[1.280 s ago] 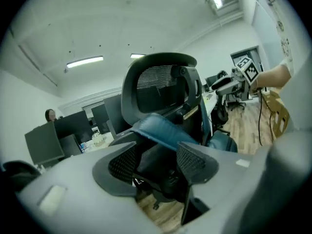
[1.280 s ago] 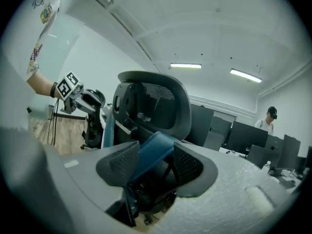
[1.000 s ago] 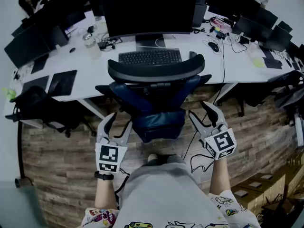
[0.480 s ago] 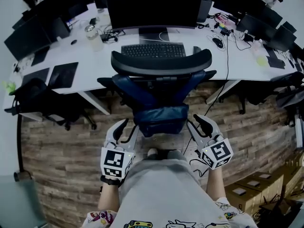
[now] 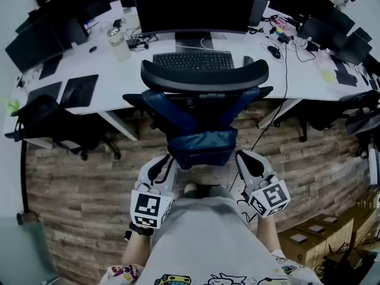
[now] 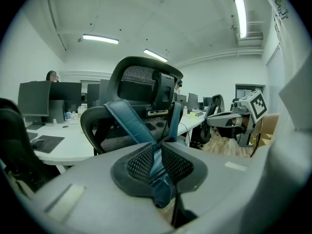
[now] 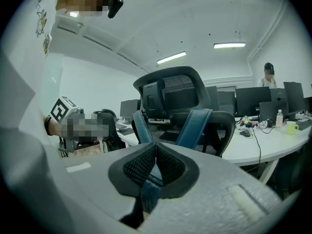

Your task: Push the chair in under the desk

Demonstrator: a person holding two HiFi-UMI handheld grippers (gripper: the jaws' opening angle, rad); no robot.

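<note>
The office chair (image 5: 205, 79), with a black headrest and a blue back frame, stands with its back to me, its front tucked at the white desk (image 5: 303, 79). Both grippers hang apart from it, just behind its lumbar pad, touching nothing. My left gripper (image 5: 161, 159) is closing; a narrow slit remains between its pads and nothing is in it. My right gripper (image 5: 244, 157) is shut and empty. The chair (image 6: 141, 82) fills the left gripper view beyond the left gripper (image 6: 156, 147), and the chair (image 7: 175, 89) stands likewise beyond the right gripper (image 7: 155, 145).
A keyboard (image 5: 193, 60), a large monitor (image 5: 196, 5) and a bottle (image 5: 119, 43) sit on the desk. Other black chairs (image 5: 47, 129) stand at the left, and another (image 5: 356, 111) at the right. A cable (image 5: 279, 82) hangs off the desk. Cardboard boxes (image 5: 309, 236) lie at the lower right.
Both grippers have drawn back from the chair towards the person's body, and their jaws have come together from wide open. The chair has not visibly shifted against the desk.
</note>
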